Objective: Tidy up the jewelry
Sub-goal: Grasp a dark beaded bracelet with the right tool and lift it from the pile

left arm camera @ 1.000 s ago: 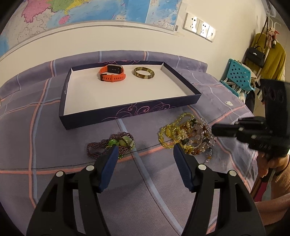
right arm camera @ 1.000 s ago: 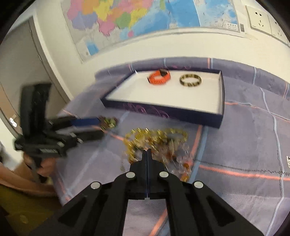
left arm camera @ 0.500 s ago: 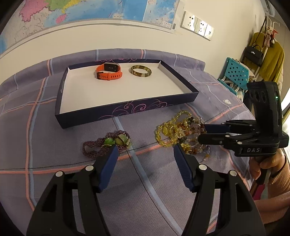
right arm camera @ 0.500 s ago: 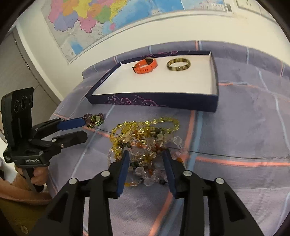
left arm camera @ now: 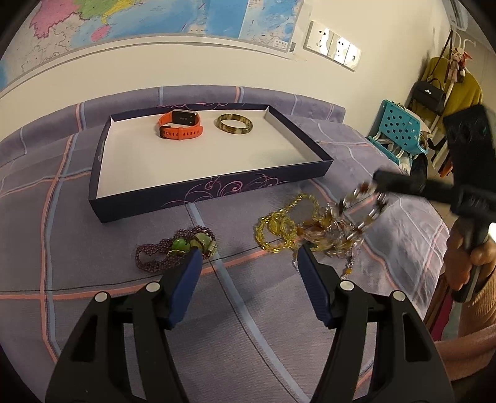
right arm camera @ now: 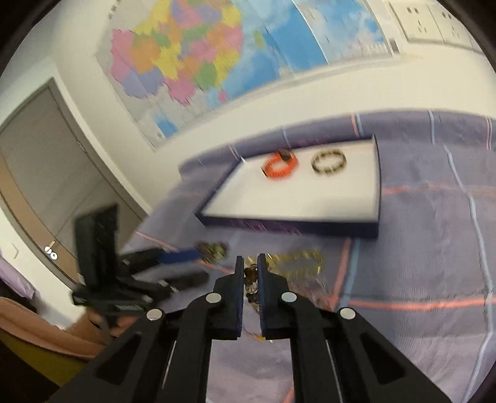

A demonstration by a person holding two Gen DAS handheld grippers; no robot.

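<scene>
A dark blue tray (left arm camera: 217,190) with a white floor holds an orange watch (left arm camera: 180,125) and a brown bangle (left arm camera: 234,124). In front of it lie a purple and green beaded bracelet (left arm camera: 173,249) and a yellow bead pile (left arm camera: 285,228). My left gripper (left arm camera: 248,263) is open and empty just in front of these. My right gripper (right arm camera: 249,263) is shut on a brown and clear beaded bracelet (left arm camera: 362,207), lifting it off the pile; in its own blurred view the beads (right arm camera: 250,279) sit between the jaws, tray (right arm camera: 310,217) beyond.
The jewelry lies on a purple plaid cloth (left arm camera: 62,248). A wall with a map (left arm camera: 124,24) and sockets (left arm camera: 334,46) stands behind the tray. A teal crate (left arm camera: 400,130) and hung clothes (left arm camera: 449,90) are at the right.
My right gripper has closed on the brown and clear bracelet and risen with it from the pile. My left gripper has stayed open and nearly still.
</scene>
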